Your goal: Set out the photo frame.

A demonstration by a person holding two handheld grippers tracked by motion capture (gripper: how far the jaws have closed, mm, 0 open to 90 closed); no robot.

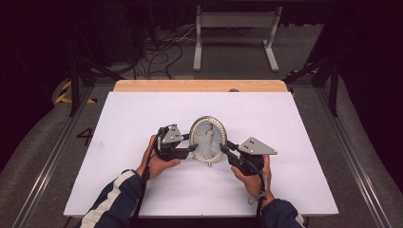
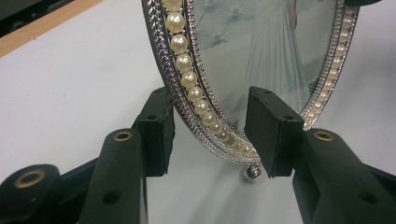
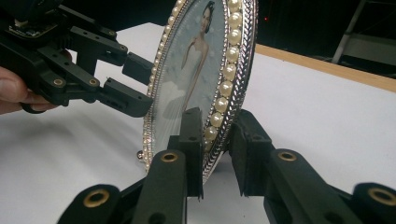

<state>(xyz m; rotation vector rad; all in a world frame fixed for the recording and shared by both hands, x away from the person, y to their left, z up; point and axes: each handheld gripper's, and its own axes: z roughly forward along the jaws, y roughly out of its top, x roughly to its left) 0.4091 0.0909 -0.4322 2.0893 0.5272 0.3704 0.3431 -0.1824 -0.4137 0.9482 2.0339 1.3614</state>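
Pearl-rimmed oval frame between black pads

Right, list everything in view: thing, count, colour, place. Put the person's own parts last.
Oval picture frame: one, silver with a pearl rim, upright mid-table, its rim between both grippers' jaws.
White board: one, covering the table.
Wooden table edge: one, tan, far side.
Metal stand: one, grey, floor beyond.
Cables: several, black, floor beyond.
Left gripper: one, black, frame's left side.
Right gripper: one, black, frame's right side.
Hands: two, holding the grippers.
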